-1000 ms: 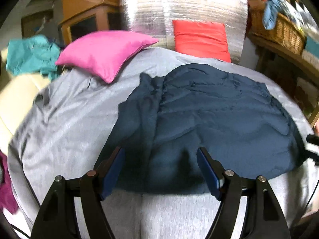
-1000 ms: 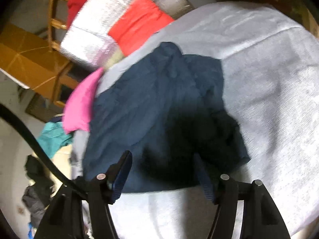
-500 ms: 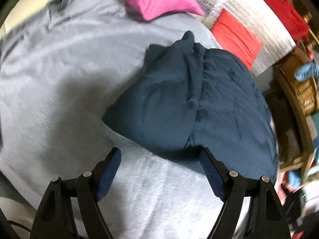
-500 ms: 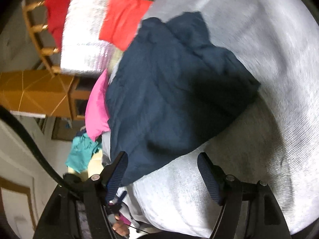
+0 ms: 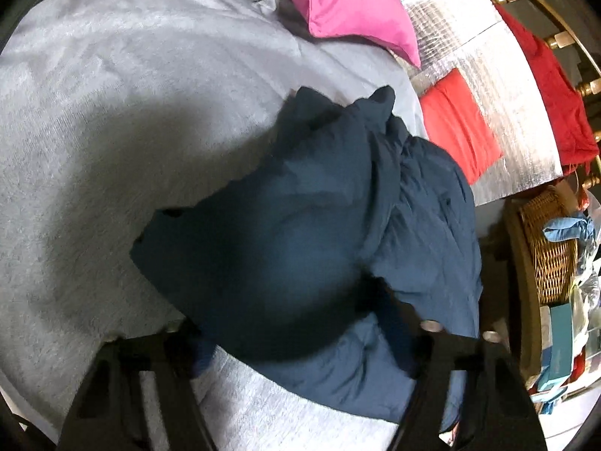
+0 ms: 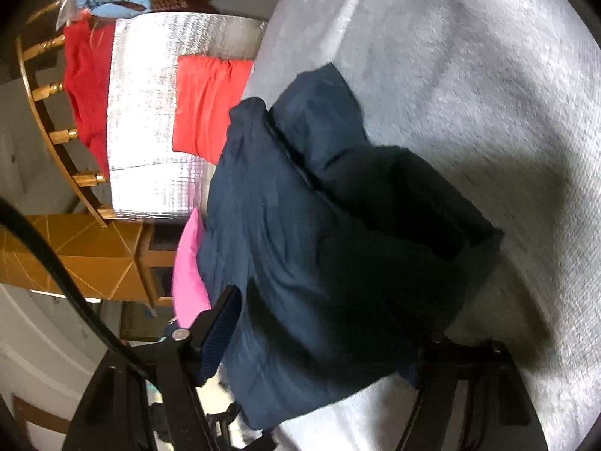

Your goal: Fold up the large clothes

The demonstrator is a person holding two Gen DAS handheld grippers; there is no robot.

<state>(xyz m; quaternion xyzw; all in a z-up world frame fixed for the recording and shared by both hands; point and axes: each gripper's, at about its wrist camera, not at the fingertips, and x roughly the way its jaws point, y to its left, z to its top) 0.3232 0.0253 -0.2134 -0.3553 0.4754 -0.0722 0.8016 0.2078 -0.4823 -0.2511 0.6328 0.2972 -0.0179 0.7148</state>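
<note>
- The navy garment (image 5: 300,233) lies bunched on the grey bedspread (image 5: 112,112), near the head end.
- Past it sit a pink pillow (image 5: 349,3), a red cushion (image 5: 458,120) and a silver quilted panel (image 5: 499,86); a wicker basket (image 5: 552,248) stands beside the bed.
- The left gripper (image 5: 296,342) is closing, the garment's near edge between its jaws; actual pinching cannot be told.
- The right gripper (image 6: 323,342) is closing likewise around the other near corner.
- Wide bare bedspread lies to either side of the garment.
</note>
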